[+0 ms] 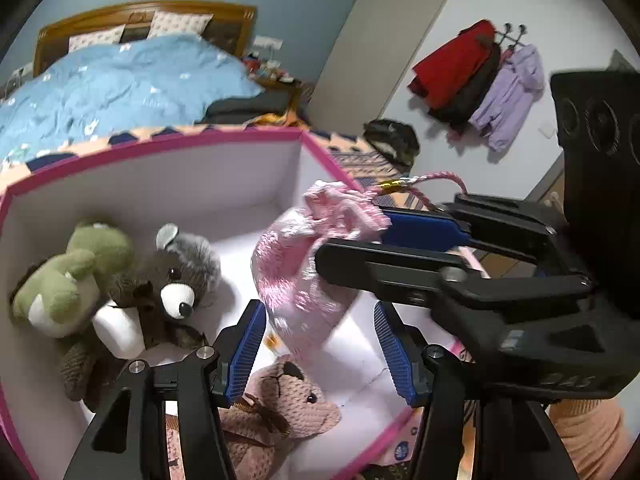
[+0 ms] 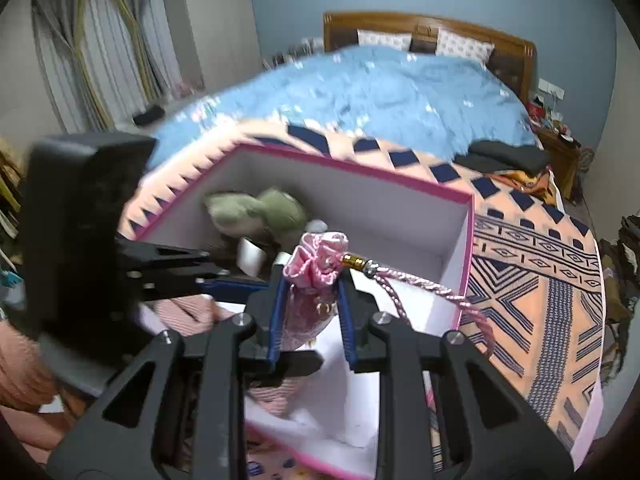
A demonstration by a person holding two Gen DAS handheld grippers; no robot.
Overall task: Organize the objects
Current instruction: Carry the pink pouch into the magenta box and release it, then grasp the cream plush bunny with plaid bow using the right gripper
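Observation:
My right gripper (image 2: 310,320) is shut on the neck of a pink knitted drawstring pouch (image 2: 316,264), whose gold-beaded cord (image 2: 416,284) trails right over the box wall. In the left wrist view the pouch (image 1: 296,280) hangs over a pink-rimmed white box (image 1: 160,148), with the right gripper (image 1: 352,236) reaching in from the right. My left gripper (image 1: 320,352) stands open just below the pouch, pads not touching it. Inside the box lie a green plush (image 1: 68,276), a grey-brown bear (image 1: 172,280) and a pink knit bear (image 1: 280,408).
The box (image 2: 360,172) sits on a bed's orange-and-navy patterned blanket (image 2: 540,280), with a blue duvet (image 2: 380,92) and wooden headboard behind. Coats (image 1: 480,76) hang on the right wall. Curtains (image 2: 100,40) stand at far left. A person's pink sleeve (image 1: 588,432) is at the lower right.

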